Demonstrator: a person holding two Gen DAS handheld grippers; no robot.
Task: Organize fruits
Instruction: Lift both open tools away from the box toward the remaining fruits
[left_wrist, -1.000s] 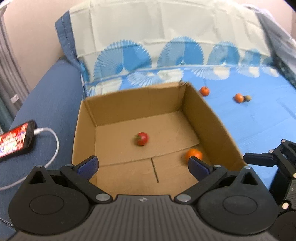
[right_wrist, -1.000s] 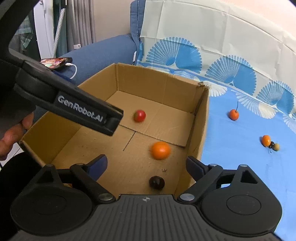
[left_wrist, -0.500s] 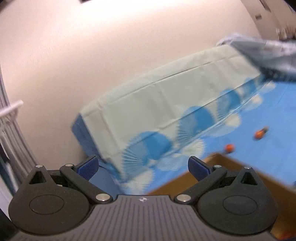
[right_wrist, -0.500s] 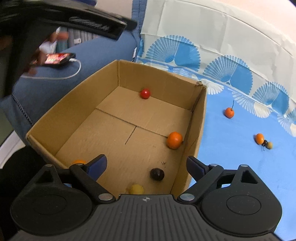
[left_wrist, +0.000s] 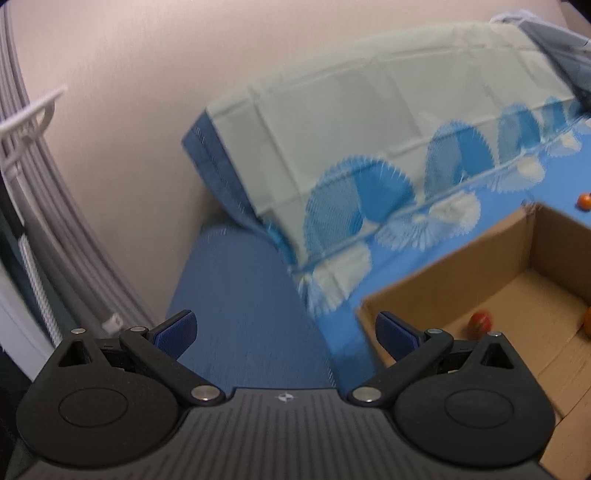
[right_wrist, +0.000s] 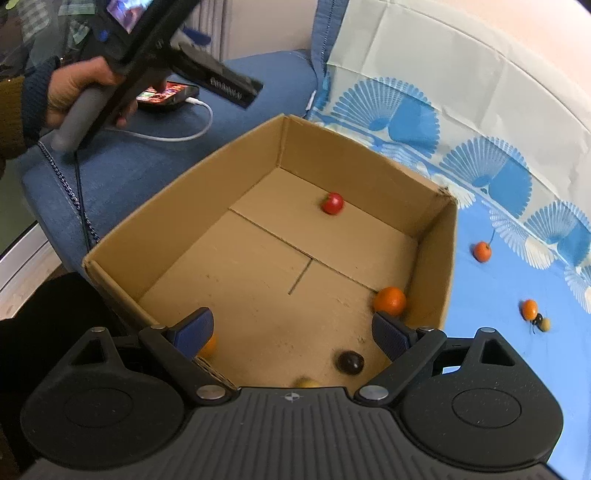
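Your right hand-held gripper (right_wrist: 292, 332) hangs over the near end of the cardboard box (right_wrist: 177, 218), fingers spread wide with nothing between them. Your left hand-held gripper (left_wrist: 284, 330) is also released and empty; it points away to the left, over the dark blue cushion (left_wrist: 240, 295) and toward the wall (left_wrist: 129, 92), with only the box's left corner at the right of its view. In the right wrist view you can see your left hand (right_wrist: 85, 92) holding that tool raised above the far left, over the phone (right_wrist: 166, 96) and its white cable (right_wrist: 177, 133) lying on the cushion.

Inside the box, a red fruit (right_wrist: 332, 203) sits near the far wall. An orange fruit (right_wrist: 389, 301) rests against the right wall, just beyond your right finger. A dark, nearly black fruit (right_wrist: 349, 362) lies near the near wall, with a yellow fruit (right_wrist: 306, 382) just left of it, partly hidden by the tool body. Another orange fruit (right_wrist: 208, 347) peeks out behind your left finger at the near left corner.

On the light blue bedsheet (right_wrist: 498, 350) to the right of the box, an orange fruit with a stem (right_wrist: 482, 252) lies alone, farther off. Nearer, a small orange fruit (right_wrist: 529, 308) touches a tiny dark one (right_wrist: 537, 319) and a small tan one (right_wrist: 544, 324).
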